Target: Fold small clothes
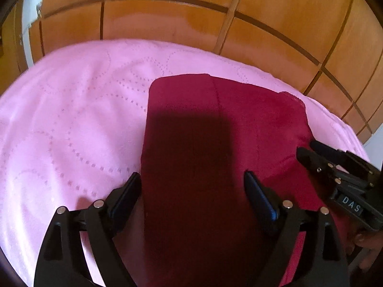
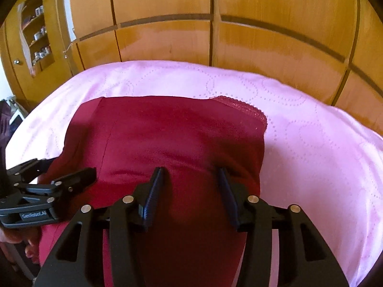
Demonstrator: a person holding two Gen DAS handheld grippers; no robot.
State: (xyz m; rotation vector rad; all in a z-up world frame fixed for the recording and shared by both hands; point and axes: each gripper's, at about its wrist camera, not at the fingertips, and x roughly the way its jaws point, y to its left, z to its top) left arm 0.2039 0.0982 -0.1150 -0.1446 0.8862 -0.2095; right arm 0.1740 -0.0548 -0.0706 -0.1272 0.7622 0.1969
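A dark red garment (image 1: 215,131) lies flat on the pink quilted bed cover (image 1: 71,119), folded into a rough rectangle with a lace trim at its far right corner (image 2: 241,108). My left gripper (image 1: 192,179) is open and empty, its fingers straddling the garment's near left part. My right gripper (image 2: 191,174) is open and empty over the garment's (image 2: 167,138) near right part. In the left wrist view the right gripper shows at the right edge (image 1: 308,150). In the right wrist view the left gripper shows at the left (image 2: 69,169).
The pink bed cover (image 2: 311,143) spreads wide on both sides of the garment. Wooden wardrobe doors (image 2: 215,35) stand right behind the bed. An open shelf with small jars (image 2: 38,35) is at the far left.
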